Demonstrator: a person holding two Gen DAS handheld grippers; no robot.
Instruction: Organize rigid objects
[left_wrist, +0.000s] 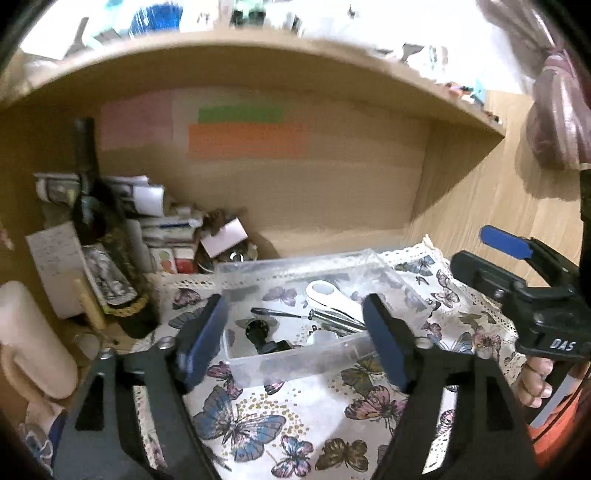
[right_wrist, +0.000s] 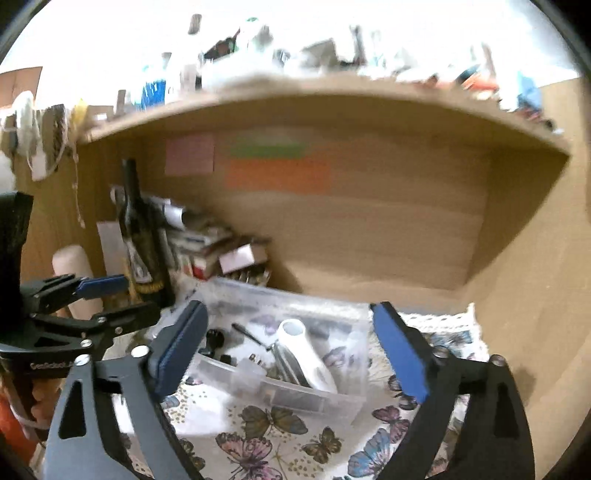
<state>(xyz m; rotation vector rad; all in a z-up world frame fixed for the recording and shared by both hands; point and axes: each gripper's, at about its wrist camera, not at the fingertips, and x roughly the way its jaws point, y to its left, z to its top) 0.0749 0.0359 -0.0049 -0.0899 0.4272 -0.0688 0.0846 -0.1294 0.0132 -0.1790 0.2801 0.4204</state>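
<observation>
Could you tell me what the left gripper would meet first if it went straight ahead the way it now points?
Most likely the near wall of the clear plastic box, which sits between the open fingers of the left gripper; depth is hard to judge.

Blurred beyond telling on the top shelf; small black parts in the box too small to name.

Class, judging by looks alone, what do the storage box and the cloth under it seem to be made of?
Storage box: probably clear, rigid plastic with a slightly frosted sheen, since the tools inside show through its walls. Cloth: seemingly woven fabric, matte, printed with butterflies and edged in lace.
</observation>
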